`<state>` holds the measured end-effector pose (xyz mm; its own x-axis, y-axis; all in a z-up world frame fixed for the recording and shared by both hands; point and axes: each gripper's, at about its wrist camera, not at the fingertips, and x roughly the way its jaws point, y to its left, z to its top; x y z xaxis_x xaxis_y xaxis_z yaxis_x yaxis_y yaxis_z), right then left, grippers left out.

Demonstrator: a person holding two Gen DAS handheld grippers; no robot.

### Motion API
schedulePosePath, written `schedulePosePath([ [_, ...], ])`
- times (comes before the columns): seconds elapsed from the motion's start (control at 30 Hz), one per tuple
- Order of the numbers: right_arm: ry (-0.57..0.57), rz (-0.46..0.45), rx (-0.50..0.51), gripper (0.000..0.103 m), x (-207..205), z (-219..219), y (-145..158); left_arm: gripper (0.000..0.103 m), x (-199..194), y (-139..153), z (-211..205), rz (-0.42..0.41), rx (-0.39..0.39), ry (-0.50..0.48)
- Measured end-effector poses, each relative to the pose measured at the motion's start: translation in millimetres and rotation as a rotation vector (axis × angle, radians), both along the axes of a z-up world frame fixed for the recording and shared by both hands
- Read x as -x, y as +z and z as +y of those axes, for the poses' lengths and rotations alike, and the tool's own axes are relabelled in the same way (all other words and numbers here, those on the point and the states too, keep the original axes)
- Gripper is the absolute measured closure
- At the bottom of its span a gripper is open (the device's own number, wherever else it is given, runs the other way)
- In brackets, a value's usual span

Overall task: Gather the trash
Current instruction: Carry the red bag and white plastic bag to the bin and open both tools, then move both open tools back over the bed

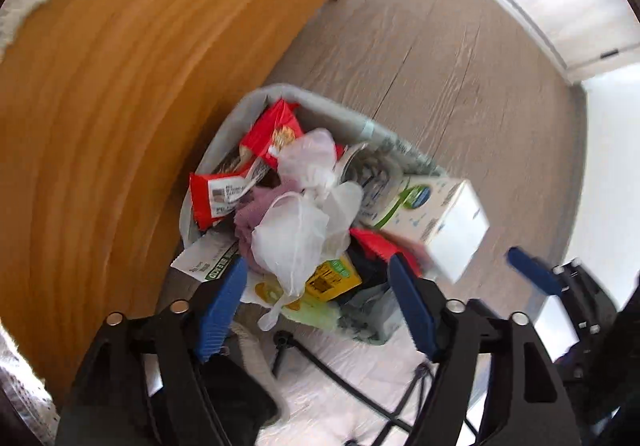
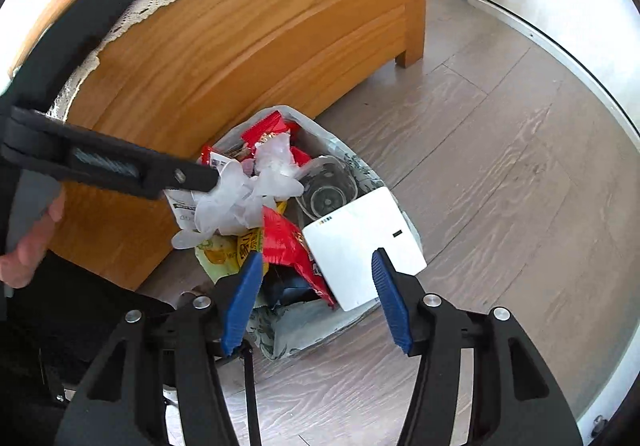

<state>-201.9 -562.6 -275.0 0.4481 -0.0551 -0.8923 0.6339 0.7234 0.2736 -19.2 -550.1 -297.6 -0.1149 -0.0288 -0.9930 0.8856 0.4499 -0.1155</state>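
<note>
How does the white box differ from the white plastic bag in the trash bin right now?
The white box is rigid and flat-sided; the white plastic bag is crumpled and translucent. The box leans at the trash bin's right edge, sticking out past the rim; the bag sits mid-pile. Both are white and rest on top of the trash.

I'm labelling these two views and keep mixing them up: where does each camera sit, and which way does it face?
Left wrist view: on the left gripper, facing steeply down into the full trash bin; its open blue fingers show, and the right gripper at the right edge.
Right wrist view: on the right gripper, angled down at the bin from farther off; its open fingers, the left gripper's arm and a hand show.
Shared: bin, white box, white plastic bag, wooden bed frame.
</note>
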Motion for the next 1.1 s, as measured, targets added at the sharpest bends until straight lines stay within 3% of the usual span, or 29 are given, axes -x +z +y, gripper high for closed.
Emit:
schedulePosePath([
  [0.1, 0.008, 0.009, 0.003, 0.048, -1, 1, 3, 0.028, -1, 16, 3, -0.006, 0.035, 0.017],
  [0.33, 0.037, 0.011, 0.027, 0.047, -4, 3, 20, 0.025, -3, 52, 9, -0.138, 0.107, 0.04],
  [0.57, 0.057, 0.034, 0.104, 0.044, -4, 6, 52, 0.023, 0, 98, 24, -0.153, 0.183, 0.061],
  [0.63, 0.063, 0.063, 0.14, 0.042, -5, 8, 63, 0.023, 1, 123, 31, -0.158, 0.246, 0.066],
  [0.73, 0.067, 0.093, 0.185, 0.042, -12, 7, 82, 0.023, -6, 166, 52, -0.137, 0.398, 0.091],
  [0.87, 0.113, 0.078, 0.301, 0.041, -41, 13, 126, 0.016, -37, 226, 100, -0.22, 0.553, 0.154],
  [1.1, 0.22, -0.033, 0.511, 0.041, -118, 36, 224, 0.015, -117, 293, 190, -0.322, 0.654, 0.32],
])
